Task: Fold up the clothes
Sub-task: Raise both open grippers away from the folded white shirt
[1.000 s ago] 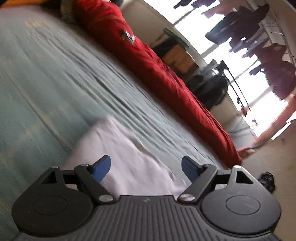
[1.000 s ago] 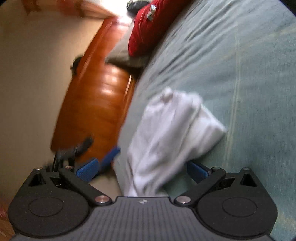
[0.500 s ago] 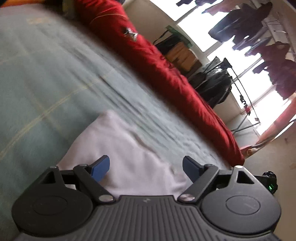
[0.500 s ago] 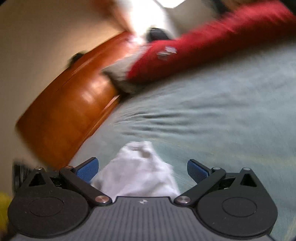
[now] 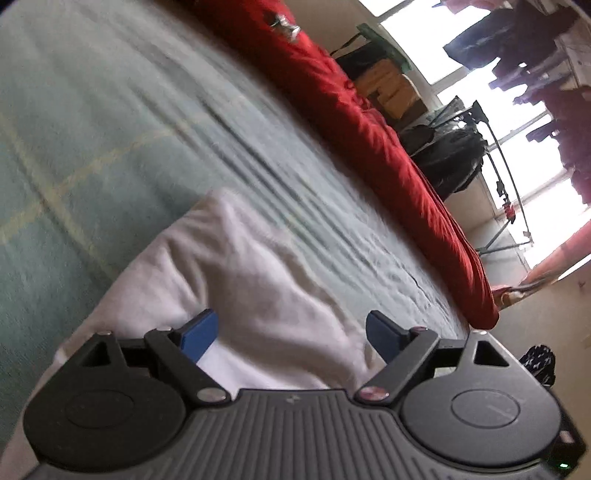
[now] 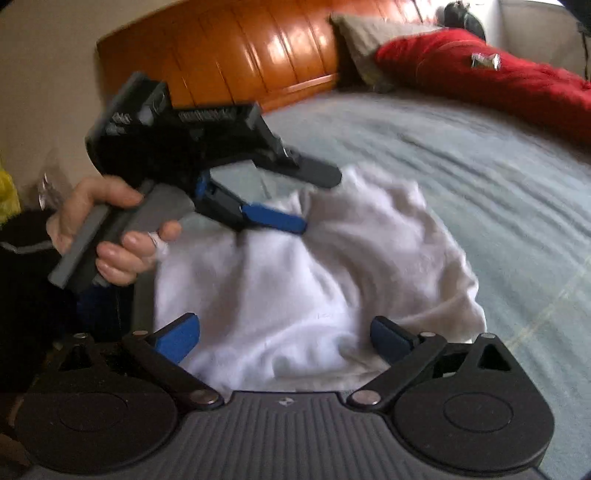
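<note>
A crumpled white garment (image 5: 236, 280) lies on the teal bed cover (image 5: 110, 110). My left gripper (image 5: 291, 336) hovers low over its near part, open, blue pads wide apart and pressing on nothing. In the right wrist view the same white garment (image 6: 332, 266) fills the middle, and my right gripper (image 6: 284, 338) stands open just above its near edge. The left gripper (image 6: 310, 199) shows there too, held by a hand (image 6: 107, 229), its blue finger (image 6: 273, 218) over the garment's far left part.
A red blanket (image 5: 369, 129) runs along the far side of the bed. An orange wooden headboard (image 6: 240, 48) and a grey pillow (image 6: 369, 33) stand at the head. Beyond the bed are a clothes rack (image 5: 498, 166), bags and a bright window.
The right gripper rolled from tilted to level and rose, so the garment is now centred and the left gripper has come into its view. The left gripper moved closer over the garment.
</note>
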Motion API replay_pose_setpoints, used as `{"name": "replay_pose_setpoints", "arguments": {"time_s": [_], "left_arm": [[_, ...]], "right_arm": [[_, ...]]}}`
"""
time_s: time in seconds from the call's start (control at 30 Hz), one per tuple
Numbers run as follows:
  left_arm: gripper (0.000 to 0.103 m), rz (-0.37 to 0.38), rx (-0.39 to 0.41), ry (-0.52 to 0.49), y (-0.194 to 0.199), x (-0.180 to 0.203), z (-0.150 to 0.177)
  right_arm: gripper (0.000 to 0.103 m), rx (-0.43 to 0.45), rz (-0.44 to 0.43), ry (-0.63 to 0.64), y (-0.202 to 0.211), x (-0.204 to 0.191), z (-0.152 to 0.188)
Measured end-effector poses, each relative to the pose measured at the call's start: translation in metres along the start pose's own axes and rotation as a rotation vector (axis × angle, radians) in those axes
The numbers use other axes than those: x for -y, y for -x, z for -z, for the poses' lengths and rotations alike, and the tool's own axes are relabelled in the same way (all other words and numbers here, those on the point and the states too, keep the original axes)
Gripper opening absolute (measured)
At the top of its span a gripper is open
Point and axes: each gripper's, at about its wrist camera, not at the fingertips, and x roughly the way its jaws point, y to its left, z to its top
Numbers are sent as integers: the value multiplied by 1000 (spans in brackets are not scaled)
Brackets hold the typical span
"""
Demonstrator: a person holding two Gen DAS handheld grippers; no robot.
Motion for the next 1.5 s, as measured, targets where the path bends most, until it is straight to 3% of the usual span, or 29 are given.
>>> {"name": "replay_pose_setpoints", "arguments": {"time_s": [0.13,0.23,0.3,0.4,0.5,0.57,0.7,0.8,0.97,1.13,1.27,1.37,1.5], "left_arm": [[88,28,-3,-38,5,14,-1],[91,38,-13,-36,-1,15,5],[90,-17,-41,-12,-12,5,15],[90,13,-22,-34,-8,5,18],[91,89,16,-47,3,17,8],[91,59,51,-82,1,26,-1],[91,-40,25,-45,-32,14,-18],[91,-39,63,-50,-49,8,-25],[90,-103,41,-89,-47,36,-26],[91,29,-10,-232,-30,84,18],[91,13,-65,-297,-53,101,46],[95,26,-97,-261,-75,95,53],[94,52,-95,-213,-55,105,44]], "right_arm": [[103,66,-97,89,4,-28,-10],[103,-54,-99,73,-28,-31,0],[103,-88,-76,94,-42,-30,15],[103,-69,-54,134,-28,-39,17],[103,-21,-65,81,-1,-35,13],[103,3,-48,47,15,-34,18],[103,41,-9,-2,39,-33,26],[103,65,7,-18,61,-34,34],[103,100,44,-32,97,-33,50],[103,131,101,-67,119,-20,67],[103,113,134,-138,124,-8,81],[103,83,155,-201,125,1,92],[103,85,192,-223,141,3,104]]}}
